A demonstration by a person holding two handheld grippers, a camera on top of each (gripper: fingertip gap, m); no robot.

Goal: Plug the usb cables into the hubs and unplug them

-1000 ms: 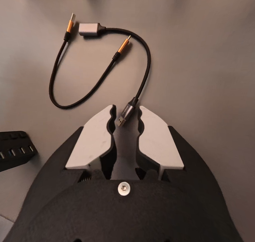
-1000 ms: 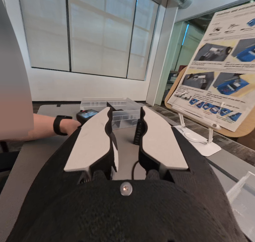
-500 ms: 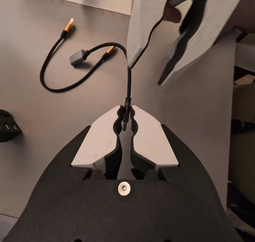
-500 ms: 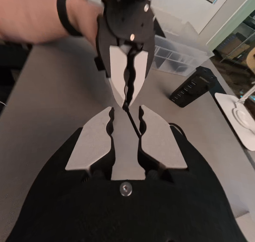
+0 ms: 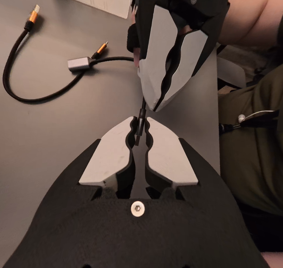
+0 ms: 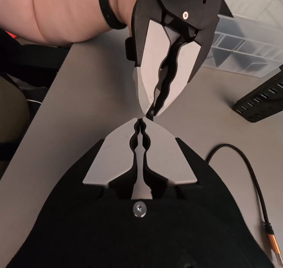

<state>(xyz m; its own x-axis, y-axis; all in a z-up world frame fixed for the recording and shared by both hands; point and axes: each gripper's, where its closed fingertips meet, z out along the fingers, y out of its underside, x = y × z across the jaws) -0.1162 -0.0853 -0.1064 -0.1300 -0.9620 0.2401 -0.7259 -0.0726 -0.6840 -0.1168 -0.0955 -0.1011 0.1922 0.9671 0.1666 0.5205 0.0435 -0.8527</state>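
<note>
My left gripper is shut on the grey USB plug of a black cable and holds it above the grey table. The cable runs back to a grey socket end lying on the table. My right gripper is shut, tip to tip with the left one, and appears to pinch the cable just behind the plug. It also shows in the left wrist view. A black USB hub lies at the right.
A second black cable with orange ends lies on the table; it also shows in the right wrist view. A clear compartment box stands behind the hub. The table edge and the person's forearm are close by. My left and right fingertips are right by each other. The black USB hub is about equally far from each gripper, around 20 cm.
My left gripper closed on the grey plug and lifted it off the table. My right gripper came in from the far side and has shut at the cable just behind the plug.
</note>
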